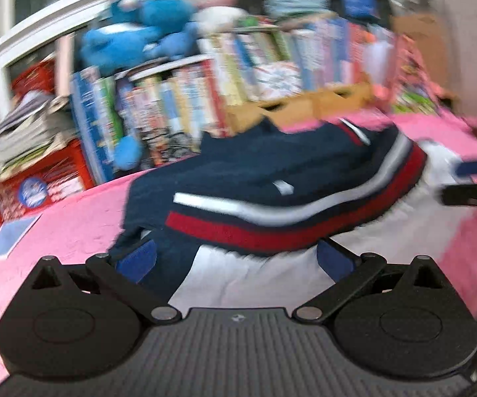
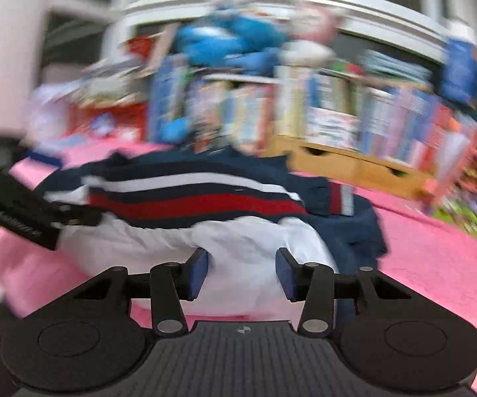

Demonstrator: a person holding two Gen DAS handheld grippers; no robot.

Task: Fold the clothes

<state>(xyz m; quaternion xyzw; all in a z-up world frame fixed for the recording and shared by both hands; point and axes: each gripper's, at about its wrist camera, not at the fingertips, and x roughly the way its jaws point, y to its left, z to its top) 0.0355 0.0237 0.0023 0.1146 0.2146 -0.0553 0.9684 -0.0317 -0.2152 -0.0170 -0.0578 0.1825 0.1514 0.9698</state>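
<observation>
A navy, white and red striped shirt (image 1: 265,195) lies partly folded on a pink blanket (image 1: 56,231); it also shows in the right wrist view (image 2: 205,198). My left gripper (image 1: 235,261) is open wide, its blue pads (image 1: 139,261) straddling the shirt's near edge, with white fabric between them. My right gripper (image 2: 241,274) is open over the shirt's white lower part (image 2: 245,251), with cloth between the pads. The right gripper shows at the right edge of the left wrist view (image 1: 470,192); the left gripper shows at the left of the right wrist view (image 2: 30,215). Both views are blurred.
A shelf of books (image 1: 238,76) stands behind the bed, with a blue plush toy (image 1: 132,43) on top and wooden drawers (image 2: 354,165) beside it. A red box (image 1: 40,185) and stacked papers sit at the left. The pink blanket (image 2: 437,258) extends right.
</observation>
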